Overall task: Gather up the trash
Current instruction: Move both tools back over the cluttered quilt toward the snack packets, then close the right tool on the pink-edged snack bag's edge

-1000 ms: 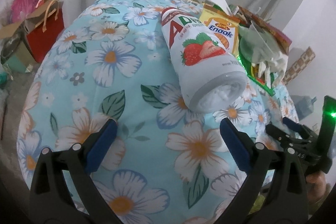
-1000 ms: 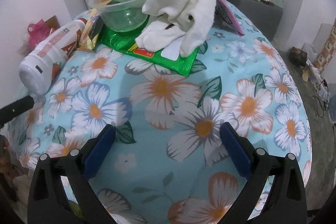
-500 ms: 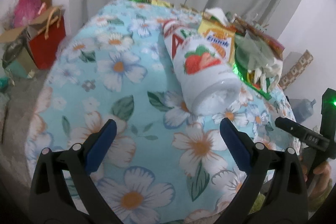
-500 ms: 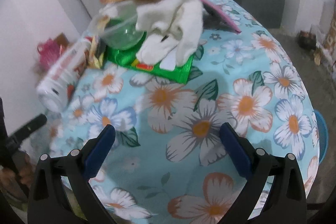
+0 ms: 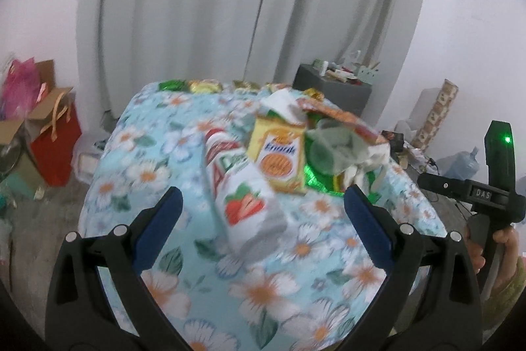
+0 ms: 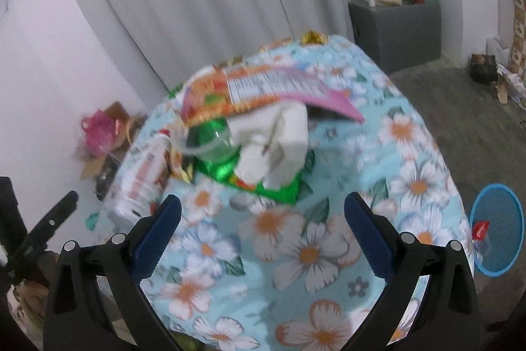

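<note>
Both grippers hang wide apart and empty over the floral table. The left gripper [image 5: 261, 221] frames the strawberry bottle [image 5: 245, 203] at centre frame, its long axis running away toward the upper left. The right gripper [image 6: 262, 222] sees that bottle [image 6: 139, 176] off at left, so the left looks nearer.

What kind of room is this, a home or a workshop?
Most likely a lived-in room at home: a table under a flowered cloth strewn with snack wrappers, long grey curtains behind, and gift bags on the floor.
</note>
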The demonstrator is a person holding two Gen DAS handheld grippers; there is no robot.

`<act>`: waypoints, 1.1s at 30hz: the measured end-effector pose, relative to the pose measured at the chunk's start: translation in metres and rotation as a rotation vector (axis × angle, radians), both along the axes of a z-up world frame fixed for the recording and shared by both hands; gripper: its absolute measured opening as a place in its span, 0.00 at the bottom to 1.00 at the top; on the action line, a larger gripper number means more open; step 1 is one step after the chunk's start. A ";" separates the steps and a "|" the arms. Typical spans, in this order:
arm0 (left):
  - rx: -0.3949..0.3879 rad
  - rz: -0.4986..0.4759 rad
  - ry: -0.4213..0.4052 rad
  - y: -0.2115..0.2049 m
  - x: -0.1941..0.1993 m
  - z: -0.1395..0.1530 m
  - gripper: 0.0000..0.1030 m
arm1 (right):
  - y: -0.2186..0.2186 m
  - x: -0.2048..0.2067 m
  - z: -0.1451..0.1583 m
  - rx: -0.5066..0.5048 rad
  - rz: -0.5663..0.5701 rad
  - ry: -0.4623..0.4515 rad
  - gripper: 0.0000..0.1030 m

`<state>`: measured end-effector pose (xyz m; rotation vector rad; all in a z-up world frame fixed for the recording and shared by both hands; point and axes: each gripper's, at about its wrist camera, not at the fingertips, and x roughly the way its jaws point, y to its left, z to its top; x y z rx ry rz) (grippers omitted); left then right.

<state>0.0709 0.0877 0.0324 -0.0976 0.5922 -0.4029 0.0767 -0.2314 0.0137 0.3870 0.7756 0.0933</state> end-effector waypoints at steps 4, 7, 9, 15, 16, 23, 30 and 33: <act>0.001 -0.024 -0.017 -0.016 0.012 0.010 0.92 | -0.008 0.008 0.010 0.072 0.010 -0.020 0.94; 0.011 -0.044 -0.021 -0.028 0.021 0.013 0.92 | -0.013 0.016 0.011 0.138 0.019 -0.020 0.94; 0.001 -0.067 -0.011 -0.035 0.027 0.015 0.92 | -0.016 0.025 0.012 0.165 0.024 -0.020 0.94; -0.036 -0.088 -0.024 -0.043 0.046 0.026 0.92 | -0.024 0.043 0.021 0.220 0.024 -0.041 0.94; -0.039 -0.088 -0.030 -0.044 0.050 0.027 0.92 | -0.026 0.046 0.021 0.236 0.020 -0.039 0.93; -0.083 -0.095 -0.023 -0.041 0.072 0.032 0.92 | -0.040 0.066 0.010 0.381 -0.014 0.007 0.87; -0.142 -0.118 -0.004 -0.031 0.090 0.033 0.92 | -0.043 0.068 0.001 0.451 -0.047 0.034 0.86; -0.155 -0.138 0.017 -0.032 0.103 0.031 0.92 | -0.044 0.071 -0.010 0.504 -0.073 0.043 0.84</act>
